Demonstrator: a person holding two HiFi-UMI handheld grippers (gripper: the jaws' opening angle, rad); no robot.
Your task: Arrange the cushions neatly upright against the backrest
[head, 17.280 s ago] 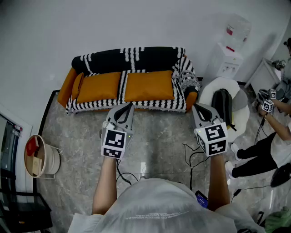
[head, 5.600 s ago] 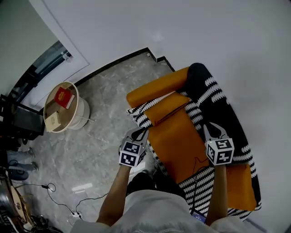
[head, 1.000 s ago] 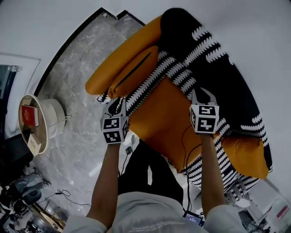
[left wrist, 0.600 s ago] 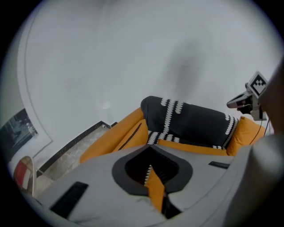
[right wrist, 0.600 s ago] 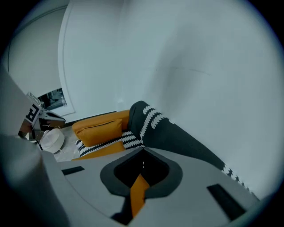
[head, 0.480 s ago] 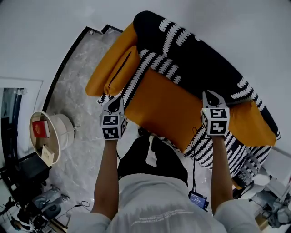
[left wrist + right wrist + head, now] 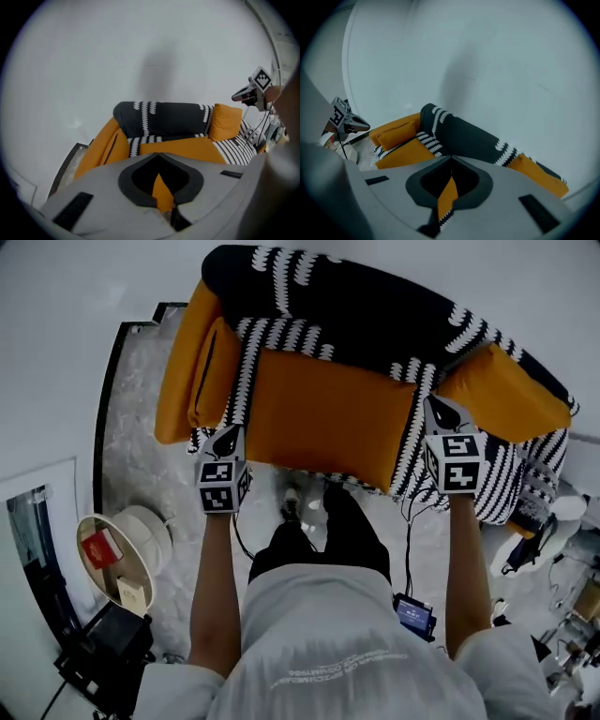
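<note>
Marble floor [image 7: 127, 456] open off sofa's [image 7: 375, 320] left end; wall [image 7: 94, 277] tight behind. Clamped onto orange cushion's [image 7: 328, 418] front corners with left gripper [image 7: 225, 436] and right gripper [image 7: 439, 409]; pinched corners hidden under jaws.

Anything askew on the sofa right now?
Yes. The middle cushion lies roughly flat, pinched at its near corners by the left gripper and right gripper, not upright against the backrest. The right cushion leans tilted, not square.

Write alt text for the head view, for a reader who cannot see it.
From above: the left gripper and right gripper each clamp a near corner of an orange cushion on a striped sofa. A second cushion leans at the right.
</note>
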